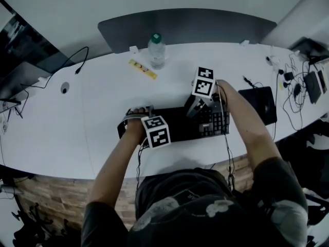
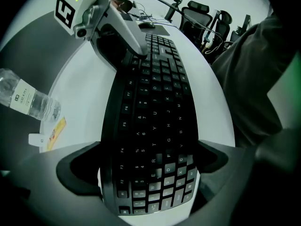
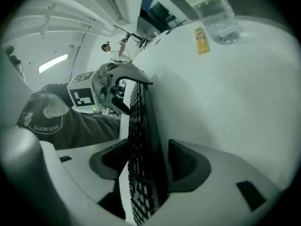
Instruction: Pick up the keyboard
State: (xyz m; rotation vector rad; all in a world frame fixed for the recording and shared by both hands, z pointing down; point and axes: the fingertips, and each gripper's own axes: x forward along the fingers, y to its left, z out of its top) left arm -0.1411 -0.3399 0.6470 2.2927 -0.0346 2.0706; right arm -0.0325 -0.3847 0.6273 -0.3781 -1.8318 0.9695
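The head view looks steeply down from above the person onto the table [image 1: 77, 138], far enough off to take in the whole keyboard [image 1: 180, 125] at centre and the bottle [image 1: 156, 49] at upper centre. The left gripper view sits close over one end of the keyboard, facing along it to the right gripper [image 2: 131, 55] at upper left. The right gripper view is rolled, with the table at right. It looks along the keyboard from the other end to the left gripper [image 3: 131, 95] at centre left. All three views share the keyboard and bottle.

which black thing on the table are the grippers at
The keyboard, between the jaws of the left gripper and right gripper; the plain black pad lies apart at the right.
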